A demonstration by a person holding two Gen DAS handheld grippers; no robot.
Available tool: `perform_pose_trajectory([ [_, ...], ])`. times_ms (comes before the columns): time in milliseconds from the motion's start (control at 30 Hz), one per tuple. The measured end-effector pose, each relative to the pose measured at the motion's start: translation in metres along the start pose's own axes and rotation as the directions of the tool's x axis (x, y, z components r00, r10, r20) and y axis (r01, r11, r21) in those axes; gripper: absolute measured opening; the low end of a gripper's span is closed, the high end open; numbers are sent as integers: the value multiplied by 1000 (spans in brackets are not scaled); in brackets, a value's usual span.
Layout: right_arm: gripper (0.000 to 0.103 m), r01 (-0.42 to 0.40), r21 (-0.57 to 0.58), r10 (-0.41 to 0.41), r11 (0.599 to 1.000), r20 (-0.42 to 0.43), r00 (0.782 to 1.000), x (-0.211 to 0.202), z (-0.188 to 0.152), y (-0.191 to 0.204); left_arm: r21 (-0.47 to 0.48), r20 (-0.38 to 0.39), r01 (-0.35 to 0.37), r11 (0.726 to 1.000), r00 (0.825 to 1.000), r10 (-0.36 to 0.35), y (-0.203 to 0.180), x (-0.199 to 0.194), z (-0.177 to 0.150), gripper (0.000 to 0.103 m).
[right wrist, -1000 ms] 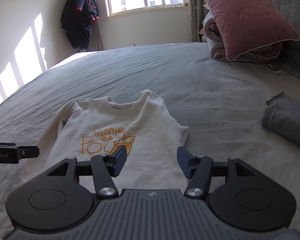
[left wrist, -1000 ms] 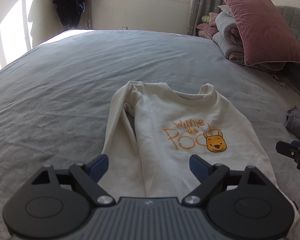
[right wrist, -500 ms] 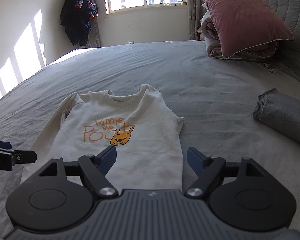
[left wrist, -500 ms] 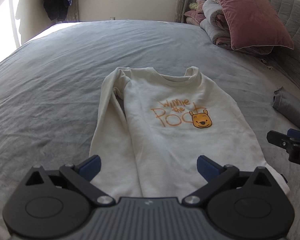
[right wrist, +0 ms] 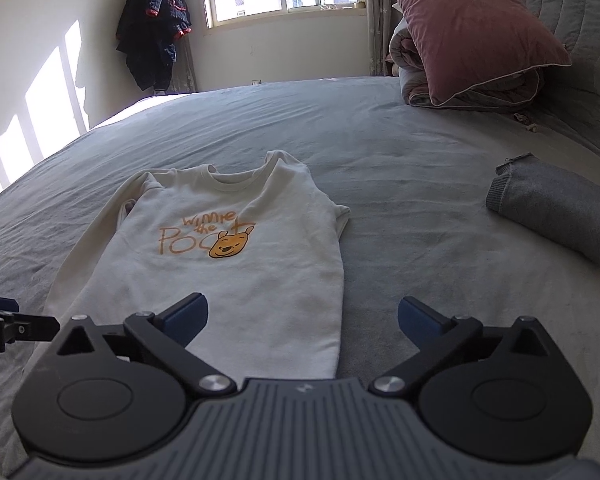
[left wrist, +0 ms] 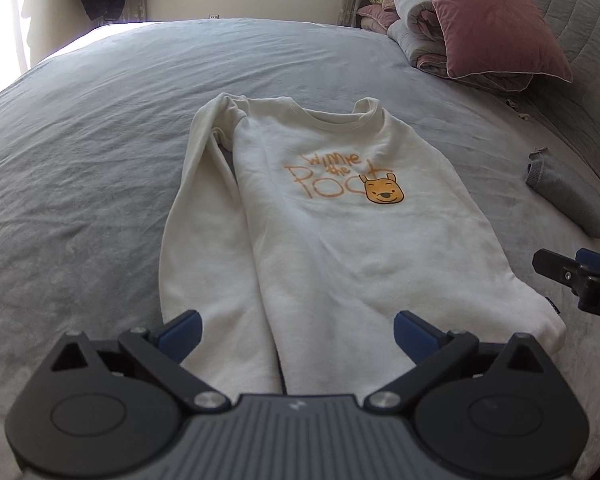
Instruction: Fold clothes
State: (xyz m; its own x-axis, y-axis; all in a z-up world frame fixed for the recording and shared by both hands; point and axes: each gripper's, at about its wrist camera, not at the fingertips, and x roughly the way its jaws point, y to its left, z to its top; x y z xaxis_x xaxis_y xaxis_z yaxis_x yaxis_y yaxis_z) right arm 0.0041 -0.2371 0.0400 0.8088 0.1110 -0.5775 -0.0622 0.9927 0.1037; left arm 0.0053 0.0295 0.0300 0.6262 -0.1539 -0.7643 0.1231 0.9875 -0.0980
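A cream sweatshirt (left wrist: 340, 248) with an orange bear print lies flat on the grey bed, neck away from me, one sleeve laid down along its left side. My left gripper (left wrist: 296, 330) hovers open over the hem end, nothing between its blue pads. In the right wrist view the same sweatshirt (right wrist: 236, 264) spreads out ahead, and my right gripper (right wrist: 302, 316) stands open above its lower right edge, empty. The right gripper's tip (left wrist: 572, 276) shows at the right edge of the left wrist view; the left gripper's tip (right wrist: 12, 324) shows at the left edge of the right wrist view.
A folded grey garment (right wrist: 556, 212) lies on the bed (right wrist: 400, 140) to the right of the sweatshirt. A pink pillow (right wrist: 472, 28) on folded quilts sits at the far right by the headboard. Dark clothes (right wrist: 154, 36) hang in the far corner by the window.
Both grippers have opened wider and drawn back toward the hem. The sweatshirt has stayed where it lay.
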Motion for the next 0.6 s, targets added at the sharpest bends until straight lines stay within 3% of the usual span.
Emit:
perform_pose_trajectory([
  [133, 103, -7, -19, 6, 1000, -17, 1000, 2, -15, -4, 14, 1, 12, 1000, 1000, -12, -4, 4, -13, 102],
  [400, 103, -32, -64, 29, 997, -55, 998, 5, -47, -11, 22, 80, 29, 999, 996, -31, -3, 17, -53, 102],
  [600, 103, -64, -142, 60, 988, -36, 998, -7, -58, -7, 55, 92, 43, 998, 995, -48, -4, 14, -60, 102],
])
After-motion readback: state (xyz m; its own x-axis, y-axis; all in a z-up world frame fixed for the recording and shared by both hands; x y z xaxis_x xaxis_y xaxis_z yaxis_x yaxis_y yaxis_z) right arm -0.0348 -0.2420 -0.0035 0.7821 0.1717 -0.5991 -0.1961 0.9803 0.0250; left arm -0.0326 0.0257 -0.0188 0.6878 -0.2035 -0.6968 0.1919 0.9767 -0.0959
